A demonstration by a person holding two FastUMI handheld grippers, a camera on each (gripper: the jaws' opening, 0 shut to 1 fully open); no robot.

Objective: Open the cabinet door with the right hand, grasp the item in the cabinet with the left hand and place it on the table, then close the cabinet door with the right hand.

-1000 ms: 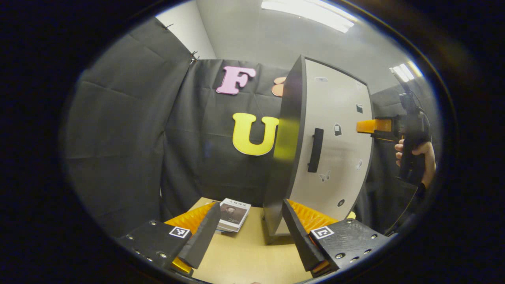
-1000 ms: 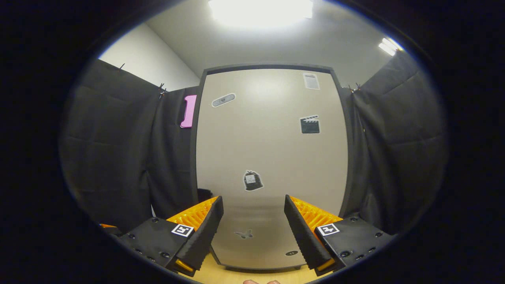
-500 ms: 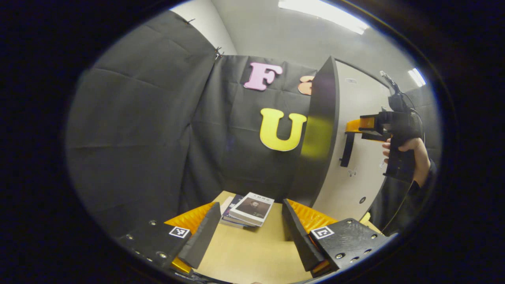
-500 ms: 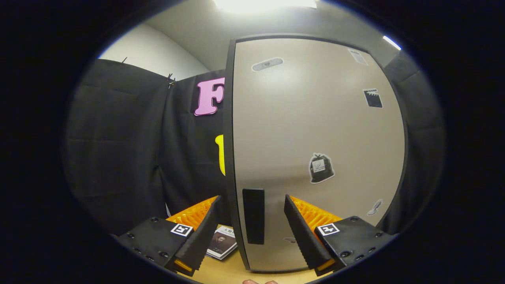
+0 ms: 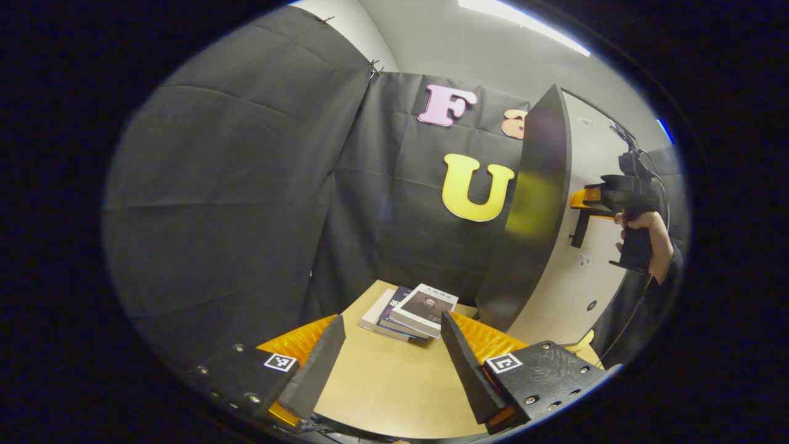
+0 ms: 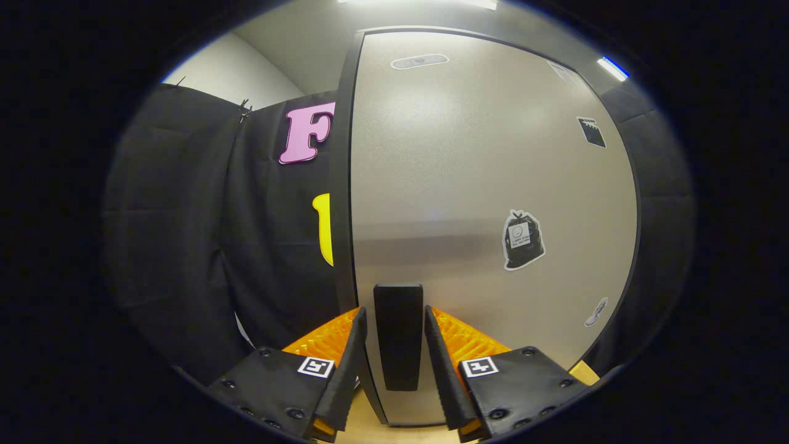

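The tall cabinet's pale door [image 6: 468,154] stands closed and hides the inside. Its black vertical handle [image 6: 398,364] sits between the fingers of my right gripper [image 6: 394,311], which have closed in against its two sides. In the left gripper view the cabinet [image 5: 536,203] rises at the right with its dark side toward me. There the right gripper [image 5: 582,200], held by a hand [image 5: 644,225], reaches the handle [image 5: 578,231]. My left gripper [image 5: 391,357] hangs open and empty over the wooden table [image 5: 382,388].
A small stack of books [image 5: 412,308] lies on the table by the cabinet's left side, just beyond the left gripper. Black cloth walls close in behind and to the left. Stickers dot the door.
The right gripper has moved up to the handle and narrowed its fingers around it. The left gripper has swung left and drawn back, so the cabinet now sits farther right in its view.
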